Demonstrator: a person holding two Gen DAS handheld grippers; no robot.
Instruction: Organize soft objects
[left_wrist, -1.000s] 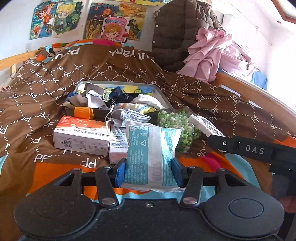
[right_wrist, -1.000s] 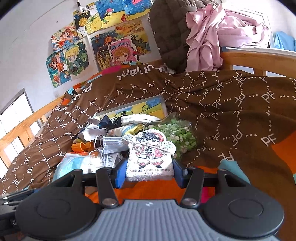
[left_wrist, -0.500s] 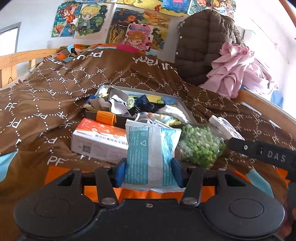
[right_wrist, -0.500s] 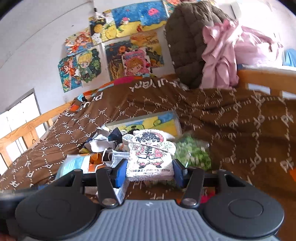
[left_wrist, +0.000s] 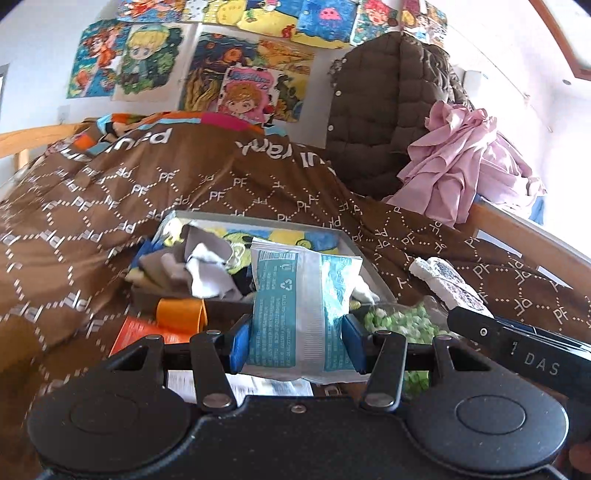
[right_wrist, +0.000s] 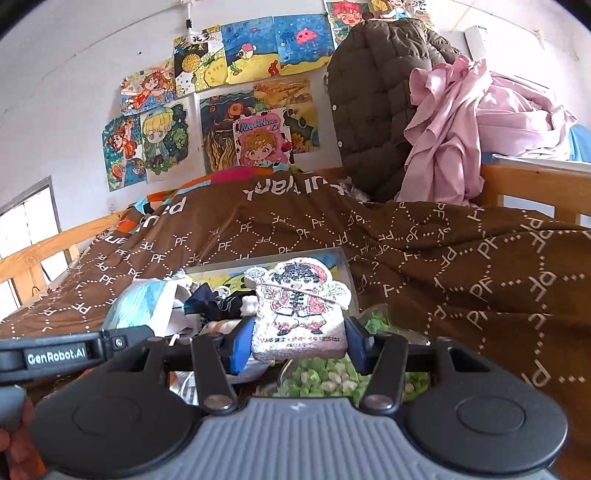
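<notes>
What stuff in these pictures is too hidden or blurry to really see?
- Left wrist view: the small print on the teal packet is too small to read; its bottom edge sits behind the left hand-held gripper.
- Left wrist view: the orange box is blurred and half covered by the gripper.
- Right wrist view: the bag of green bits is mostly behind the cartoon pad and the right hand-held gripper.
- Both views: the tray floor is buried under cloths.

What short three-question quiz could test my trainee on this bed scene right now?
1. True or false: the left tongs grip a teal and white plastic packet.
2. What do the right tongs hold: A) an orange cap, B) a white fuzzy cartoon-figure pad, C) a pink shirt?
3. Which clear bag sits just beyond both tools?

Key: 1 true; 2 B; 3 the bag of green pieces.
</notes>
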